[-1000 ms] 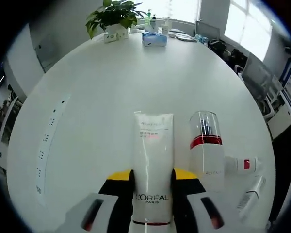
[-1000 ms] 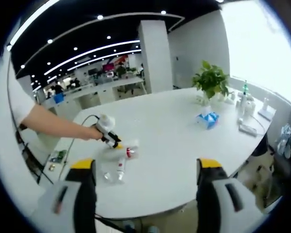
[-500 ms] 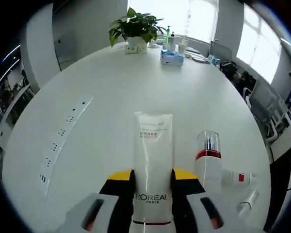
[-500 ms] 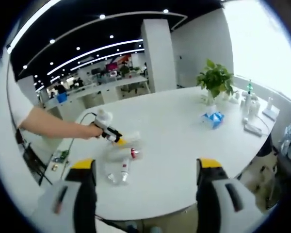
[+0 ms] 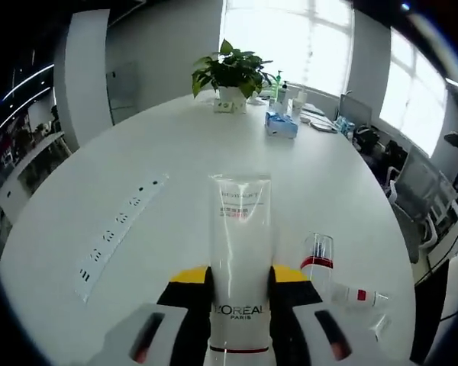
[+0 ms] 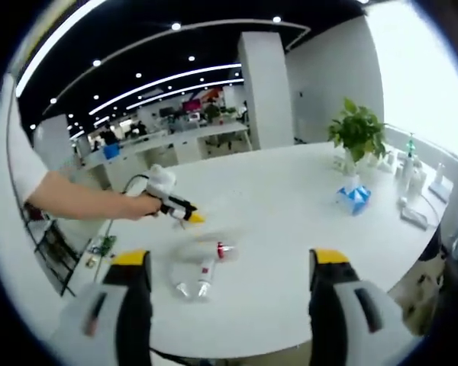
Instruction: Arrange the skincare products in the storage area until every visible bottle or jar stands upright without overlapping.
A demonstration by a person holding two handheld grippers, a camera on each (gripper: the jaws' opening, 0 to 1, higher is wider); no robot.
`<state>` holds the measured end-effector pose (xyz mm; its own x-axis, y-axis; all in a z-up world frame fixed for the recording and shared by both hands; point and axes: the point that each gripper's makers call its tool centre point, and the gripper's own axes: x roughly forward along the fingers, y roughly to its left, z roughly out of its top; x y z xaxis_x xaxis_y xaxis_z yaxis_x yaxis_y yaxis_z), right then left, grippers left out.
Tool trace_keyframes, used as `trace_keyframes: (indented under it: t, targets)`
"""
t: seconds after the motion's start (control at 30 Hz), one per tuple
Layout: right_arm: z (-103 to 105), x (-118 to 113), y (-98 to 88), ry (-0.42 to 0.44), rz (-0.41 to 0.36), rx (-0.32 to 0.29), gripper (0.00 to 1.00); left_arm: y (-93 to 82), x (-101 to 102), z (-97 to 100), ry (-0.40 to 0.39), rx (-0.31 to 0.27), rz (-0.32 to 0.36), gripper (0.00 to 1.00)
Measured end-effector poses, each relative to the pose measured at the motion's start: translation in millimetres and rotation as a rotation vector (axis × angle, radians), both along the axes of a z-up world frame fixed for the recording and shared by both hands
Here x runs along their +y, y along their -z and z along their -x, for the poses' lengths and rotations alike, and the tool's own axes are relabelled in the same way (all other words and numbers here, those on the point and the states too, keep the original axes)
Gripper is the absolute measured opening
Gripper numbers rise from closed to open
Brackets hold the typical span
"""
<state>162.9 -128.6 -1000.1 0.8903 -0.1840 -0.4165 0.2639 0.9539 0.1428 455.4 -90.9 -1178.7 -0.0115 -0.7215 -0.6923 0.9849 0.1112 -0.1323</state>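
Observation:
My left gripper (image 5: pixel 240 280) is shut on a white L'Oréal tube (image 5: pixel 240 236), which points away over the white table (image 5: pixel 175 175). To its right, lower down, a white bottle with a red band and clear cap (image 5: pixel 318 267) appears to lie on its side. Two small white bottles (image 5: pixel 356 295) lie beside it. In the right gripper view a hand holds the left gripper (image 6: pixel 174 206) above the same cluster: the red-banded bottle (image 6: pixel 214 248) and the two small bottles (image 6: pixel 197 278). My right gripper (image 6: pixel 229 301) is open with nothing in it, well short of them.
A potted plant (image 5: pixel 230 72), a blue tissue box (image 5: pixel 280 126) and several bottles (image 5: pixel 278 88) stand at the table's far end by the windows. A row of sockets (image 5: pixel 122 225) is set into the table on the left. Office chairs (image 5: pixel 412 191) stand along the right edge.
The left gripper has risen with the tube, so the table and the lying bottles look farther away. The right gripper view has shifted slightly; its jaws stay open.

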Motion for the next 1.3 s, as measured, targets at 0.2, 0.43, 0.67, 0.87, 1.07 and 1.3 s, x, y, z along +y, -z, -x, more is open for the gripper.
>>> trace_keyframes:
  t: [0.2,0.43,0.67,0.87,1.07,1.3]
  targets:
    - [-10,3,-1.8,-0.017,-0.001,-0.016,0.83,-16.7,6,8.2,-0.021,0.012,0.053,0.26]
    - [-23,7,-7.3,-0.043,0.006,-0.034,0.83,-40.3,9,15.5,-0.043,0.01,0.119,0.26]
    - [-40,20,-6.2,-0.088,-0.005,-0.051,0.83,-63.0,19,25.3,-0.059,0.02,0.178,0.26]
    - [-62,38,-7.5,-0.158,-0.017,-0.07,0.83,-86.0,34,36.1,-0.093,0.035,0.242,0.26]
    - [-81,46,-12.8,-0.217,-0.026,-0.094,0.83,-106.5,50,50.0,-0.139,0.049,0.301,0.26]
    - [-108,61,-14.9,-0.351,-0.06,-0.122,0.83,-132.4,68,62.0,-0.226,0.057,0.364,0.26]
